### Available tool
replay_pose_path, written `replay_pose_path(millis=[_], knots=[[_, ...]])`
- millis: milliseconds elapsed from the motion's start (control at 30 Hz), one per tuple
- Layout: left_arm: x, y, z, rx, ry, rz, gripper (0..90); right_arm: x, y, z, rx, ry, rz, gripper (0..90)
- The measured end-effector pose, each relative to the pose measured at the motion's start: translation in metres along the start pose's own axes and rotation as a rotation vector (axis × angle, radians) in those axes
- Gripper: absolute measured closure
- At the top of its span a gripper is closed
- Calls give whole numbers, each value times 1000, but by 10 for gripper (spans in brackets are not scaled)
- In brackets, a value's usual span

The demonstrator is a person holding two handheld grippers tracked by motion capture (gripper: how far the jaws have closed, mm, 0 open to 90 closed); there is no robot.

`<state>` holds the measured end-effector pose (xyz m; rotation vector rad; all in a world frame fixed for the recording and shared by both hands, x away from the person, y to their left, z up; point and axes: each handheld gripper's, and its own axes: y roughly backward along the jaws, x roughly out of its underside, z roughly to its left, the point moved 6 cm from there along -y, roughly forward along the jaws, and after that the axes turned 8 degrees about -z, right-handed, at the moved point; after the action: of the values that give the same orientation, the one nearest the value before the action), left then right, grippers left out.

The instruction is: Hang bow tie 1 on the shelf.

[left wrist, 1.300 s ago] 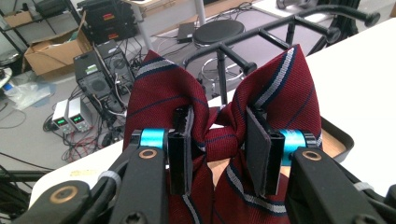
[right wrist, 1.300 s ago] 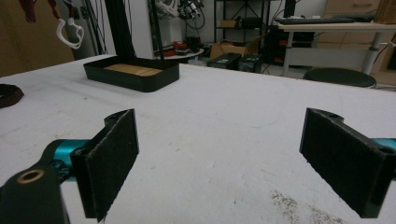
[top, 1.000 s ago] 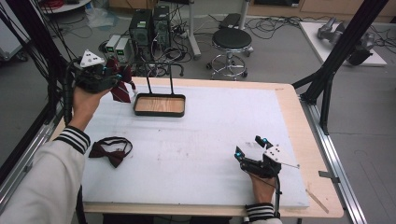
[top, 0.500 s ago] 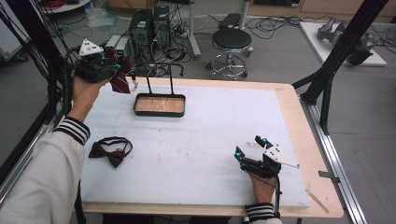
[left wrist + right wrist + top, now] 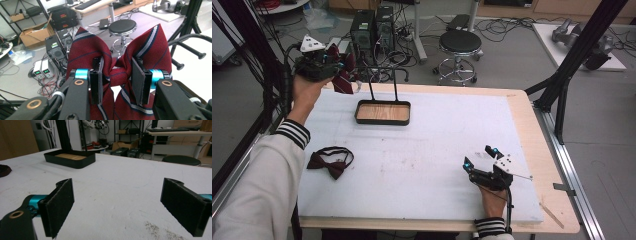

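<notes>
Your held bow tie [image 5: 117, 62] is dark red with grey-white and navy stripes. The second bow tie [image 5: 329, 161] is plain maroon on the white counter [image 5: 422, 150]. The tray [image 5: 382, 112] is black-rimmed with a wooden floor.

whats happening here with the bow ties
A person works with tongs in each hand. The left tongs are clamped on the knot of a red striped bow tie, held up in the air beside the black stand with its wooden tray. The right tongs rest open on the white table. A second bow tie lies on the table.
</notes>
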<state>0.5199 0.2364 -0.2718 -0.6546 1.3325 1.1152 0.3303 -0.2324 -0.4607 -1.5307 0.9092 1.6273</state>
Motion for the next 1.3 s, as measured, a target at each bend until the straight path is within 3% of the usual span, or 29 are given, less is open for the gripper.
replay_pose_path(millis=[267, 367, 633, 1300], knots=[[-5, -6, 5, -22, -7, 3, 646, 0, 0, 0, -1, -1, 0, 110], [-2, -8, 10, -37, 8, 8, 646, 0, 0, 0, -1, 0, 0, 109], [21, -13, 21, -75, 49, 58, 646, 0, 0, 0, -2, -1, 4, 110], [63, -10, 25, -76, 77, 120, 646, 0, 0, 0, 3, -2, 4, 110]])
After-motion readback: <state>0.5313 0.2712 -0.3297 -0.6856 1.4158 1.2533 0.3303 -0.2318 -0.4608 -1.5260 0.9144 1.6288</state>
